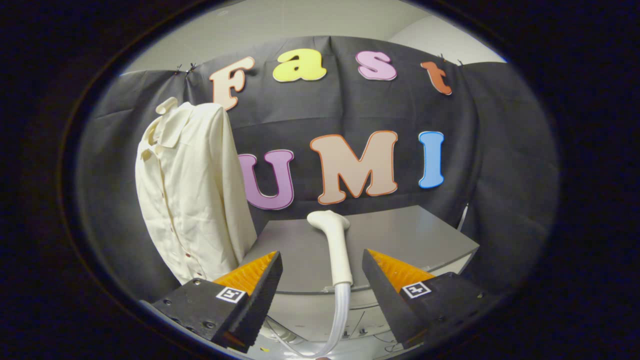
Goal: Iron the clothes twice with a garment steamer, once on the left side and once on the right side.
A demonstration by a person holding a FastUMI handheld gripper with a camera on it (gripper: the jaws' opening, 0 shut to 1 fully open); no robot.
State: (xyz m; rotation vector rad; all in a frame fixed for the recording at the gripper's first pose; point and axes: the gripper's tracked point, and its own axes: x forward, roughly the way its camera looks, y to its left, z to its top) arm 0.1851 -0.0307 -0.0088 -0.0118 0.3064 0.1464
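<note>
The steamer head (333, 240) is seen lying on the grey table (425, 235), its handle pointing toward the gap between the fingers (322, 280), which are held apart and touch nothing. The handle is just ahead of them, with its clear hose (340, 315) hanging down over the table edge. If the fingers are closed too low, the hose could be pinched instead of the handle, or the round handle may slip. The cream shirt (192, 190) hangs beyond the fingers, beside the table.

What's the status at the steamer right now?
Hand-held gripper open, fingers either side of steamer handle, not touching. Shirt hanging beyond, left. Nothing in the way.
</note>
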